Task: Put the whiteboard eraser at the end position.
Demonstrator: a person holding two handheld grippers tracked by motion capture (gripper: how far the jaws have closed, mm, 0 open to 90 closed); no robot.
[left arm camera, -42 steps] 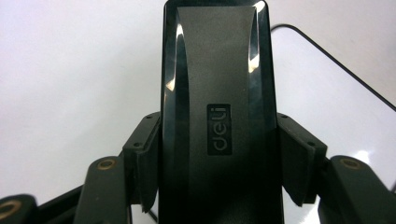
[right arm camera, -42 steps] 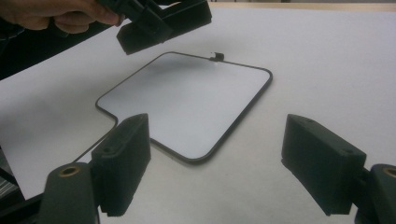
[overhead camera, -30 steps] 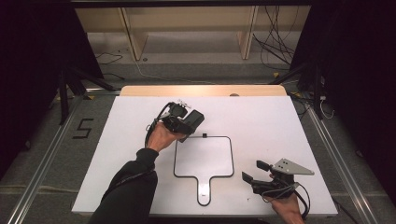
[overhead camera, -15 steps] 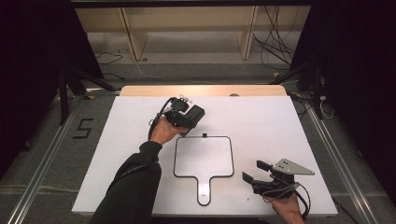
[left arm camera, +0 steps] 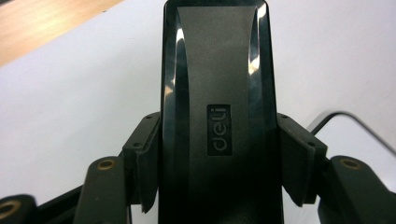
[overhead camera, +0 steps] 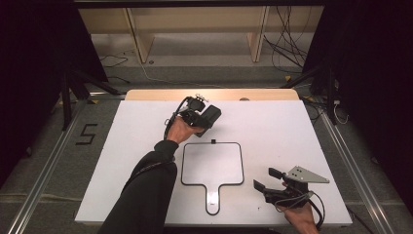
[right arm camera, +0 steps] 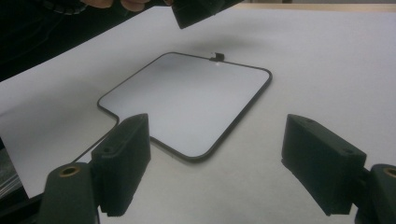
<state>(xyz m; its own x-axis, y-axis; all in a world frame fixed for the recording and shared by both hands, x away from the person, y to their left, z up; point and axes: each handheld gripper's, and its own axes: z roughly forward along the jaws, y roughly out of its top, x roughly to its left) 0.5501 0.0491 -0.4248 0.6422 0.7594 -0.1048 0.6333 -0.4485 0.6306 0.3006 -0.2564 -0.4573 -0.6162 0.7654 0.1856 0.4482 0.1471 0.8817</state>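
A white counter with a bare wooden strip along its far edge stands in a dark room; behind it are pale shelf uprights and loose cables on the grey floor, and to its left a number 5 is marked on the floor beside a metal rail. Toward the left of the high view, a dark sleeve reaches up the counter, and the left gripper hangs above the surface just beyond the far edge of the outline, its jaws pinching a black stapler-like block by its two long sides; the left gripper view shows the pads pressed against it and the "deli" label on its top. In the middle of the counter lies a black paddle-shaped outline, a rounded square with a short handle pointing toward the person and a small black tab on its far side. The area inside it is bare, with nothing lying between it and the held block. To the right, near the counter's near edge, the right gripper rests in the other hand with its grey three-cornered plate on top, its jaws spread wide with nothing between them. In the right gripper view the outline lies ahead of those jaws, and the held block shows at the top edge.
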